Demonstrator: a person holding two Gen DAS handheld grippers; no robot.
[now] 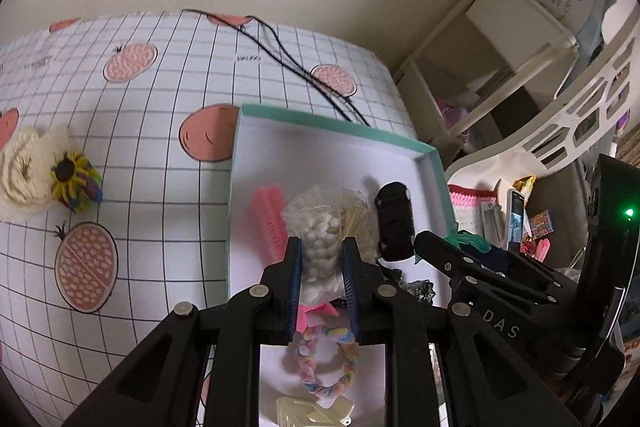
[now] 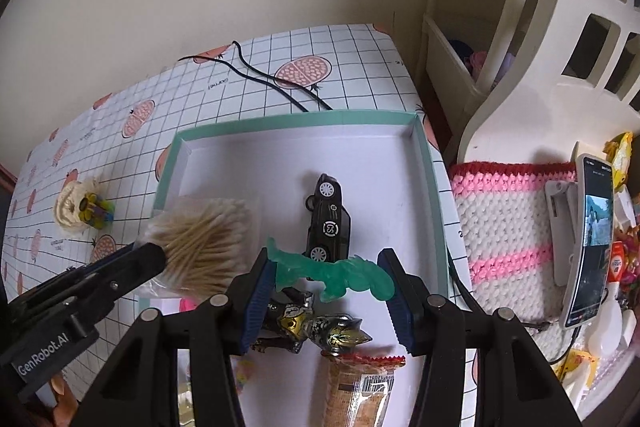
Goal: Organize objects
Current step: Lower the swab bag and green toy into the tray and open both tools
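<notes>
- The left gripper [image 1: 322,267] has its blue fingers [image 1: 294,279] drawn narrow and pressed on a clear bag of cotton swabs [image 1: 320,239], held above the box; in the right wrist view the same bag [image 2: 204,251] shows its wooden stick ends.
- The right gripper [image 2: 326,301] holds its pads [image 2: 258,301] moderately apart and clamped on the two ends of a translucent green toy figure [image 2: 332,273], which spans the gap crosswise.
- Far left on the grid-patterned tablecloth [image 1: 160,131] lie a cream crocheted piece [image 1: 24,175] and, touching it, a small multicoloured flower toy [image 1: 76,183].
- The teal-rimmed white box [image 2: 424,163] sits at the cloth's right edge.
- Inside it, from left: a pink comb [image 1: 268,219], a pastel braided hair tie [image 1: 324,363], a cream hair clip [image 1: 312,411] and a black toy car [image 2: 328,223].
- Near the right gripper lie a gold-and-black robot toy [image 2: 316,327] and a wrapped snack [image 2: 360,387].
- Right of the box stands a pink-and-white crocheted basket [image 2: 504,227], with a phone [image 2: 592,239] propped just beside it.
</notes>
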